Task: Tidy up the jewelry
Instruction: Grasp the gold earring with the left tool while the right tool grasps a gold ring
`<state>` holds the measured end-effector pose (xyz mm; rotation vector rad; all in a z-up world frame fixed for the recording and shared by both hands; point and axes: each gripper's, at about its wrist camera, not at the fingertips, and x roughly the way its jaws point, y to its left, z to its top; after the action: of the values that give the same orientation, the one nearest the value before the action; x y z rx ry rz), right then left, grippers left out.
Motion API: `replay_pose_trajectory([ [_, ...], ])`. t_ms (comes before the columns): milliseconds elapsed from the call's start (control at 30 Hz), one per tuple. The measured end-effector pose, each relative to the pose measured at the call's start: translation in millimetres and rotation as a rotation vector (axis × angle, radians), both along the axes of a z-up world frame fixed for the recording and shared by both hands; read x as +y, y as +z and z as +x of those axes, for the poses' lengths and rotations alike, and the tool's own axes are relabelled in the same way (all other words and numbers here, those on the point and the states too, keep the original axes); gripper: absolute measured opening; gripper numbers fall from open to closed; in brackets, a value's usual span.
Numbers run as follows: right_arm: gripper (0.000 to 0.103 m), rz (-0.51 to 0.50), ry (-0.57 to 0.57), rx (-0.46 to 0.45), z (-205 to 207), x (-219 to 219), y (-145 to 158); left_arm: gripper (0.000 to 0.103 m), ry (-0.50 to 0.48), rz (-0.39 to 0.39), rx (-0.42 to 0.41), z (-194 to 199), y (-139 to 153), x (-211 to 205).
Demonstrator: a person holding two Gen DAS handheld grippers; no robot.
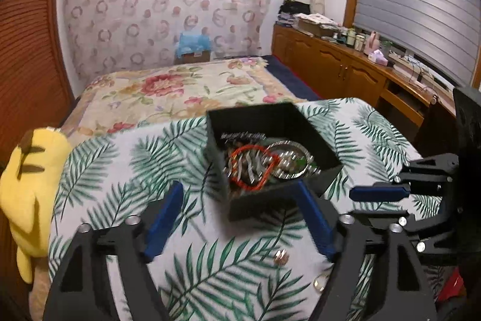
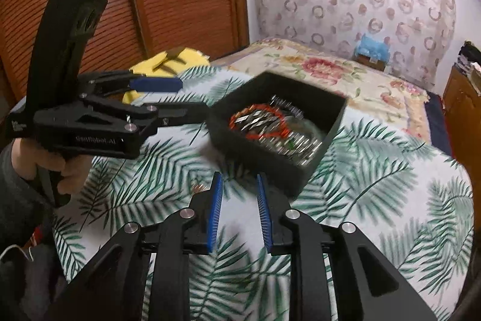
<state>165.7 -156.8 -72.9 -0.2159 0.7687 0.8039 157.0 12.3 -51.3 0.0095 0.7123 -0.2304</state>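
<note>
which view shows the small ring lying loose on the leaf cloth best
The left wrist view: the small silvery ring lies in plain sight on the palm-leaf tablecloth, near the black open box. The right wrist view shows only a blurred glint by its finger.

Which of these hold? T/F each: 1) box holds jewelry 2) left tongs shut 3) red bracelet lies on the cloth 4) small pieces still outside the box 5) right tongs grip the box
1) Box holds jewelry: true.
2) Left tongs shut: false, they are wide open.
3) Red bracelet lies on the cloth: false, it is in the box.
4) Small pieces outside the box: true, on the cloth near the left tongs.
5) Right tongs grip the box: false, they are open and empty.
</note>
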Motion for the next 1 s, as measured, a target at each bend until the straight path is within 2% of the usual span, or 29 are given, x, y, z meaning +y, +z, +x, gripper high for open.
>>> replay_pose_trajectory([
  [100, 0.025, -0.023, 0.018, 0.030, -9, 7, -14, 0.082, 0.022, 0.004, 0.027, -7, -10, 9],
  [333, 0.025, -0.057, 0.069, 0.079, -27, 23, -34, 0.082, 0.065, 0.012, 0.092, -19, -34, 28],
  [600, 0.025, -0.105, 0.125, 0.070, -45, 35, -37, 0.082, 0.086, 0.017, 0.148, -32, -52, 40],
  [933, 0.028, -0.189, 0.119, 0.026, -50, 33, -43, 0.082, 0.057, 0.024, 0.157, -36, -51, 28],
  [967, 0.027, -0.186, 0.118, 0.029, -49, 33, -44, 0.082, 0.053, 0.024, 0.157, -36, -51, 26],
  [1000, 0.019, -0.183, 0.113, 0.031, -48, 31, -44, 0.082, 0.048, 0.025, 0.158, -35, -51, 24],
])
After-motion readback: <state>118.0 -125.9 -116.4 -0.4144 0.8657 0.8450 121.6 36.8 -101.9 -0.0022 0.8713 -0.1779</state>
